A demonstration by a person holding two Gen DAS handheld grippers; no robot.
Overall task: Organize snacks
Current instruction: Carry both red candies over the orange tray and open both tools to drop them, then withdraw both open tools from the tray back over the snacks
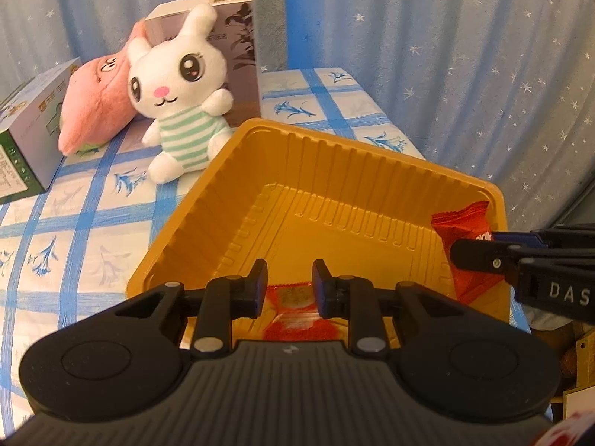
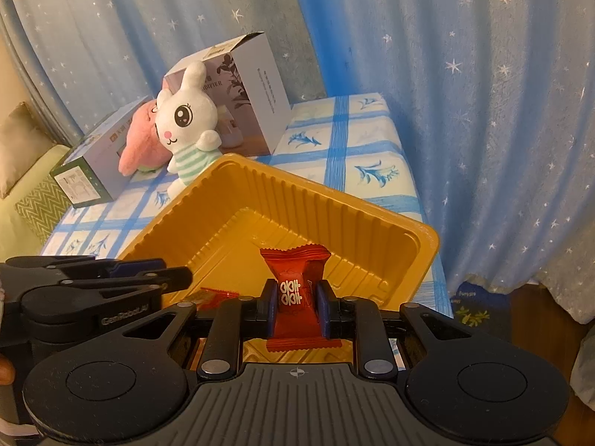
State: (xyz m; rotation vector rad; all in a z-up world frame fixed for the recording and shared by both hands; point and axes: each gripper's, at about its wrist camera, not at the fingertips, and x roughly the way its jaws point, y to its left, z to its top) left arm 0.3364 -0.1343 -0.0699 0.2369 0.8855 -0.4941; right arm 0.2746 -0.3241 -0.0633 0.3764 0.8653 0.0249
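Observation:
A yellow ribbed plastic tray [image 1: 334, 137] [image 2: 297, 180] lies on the blue-checked tablecloth, and both grippers hang over its near side. My left gripper [image 1: 290, 278] [image 2: 178, 277] is shut on an orange-red snack packet [image 1: 293, 312] [image 2: 215, 296], whose top edge spans the gap between the pads; the rest is hidden under the gripper body. My right gripper [image 2: 296, 293] [image 1: 469, 251] is shut on a red snack packet [image 2: 295, 278] [image 1: 463, 219] with white characters, held upright above the tray's right corner. No loose snack shows on the visible part of the tray floor.
A white bunny plush [image 1: 178, 85] and a pink plush [image 1: 96, 104] lean on a tall grey box [image 1: 241, 55] behind the tray. A second box [image 1: 29, 126] lies at the left. A starred blue curtain [image 1: 446, 55] hangs behind. The table edge [image 2: 427, 204] drops off at the right.

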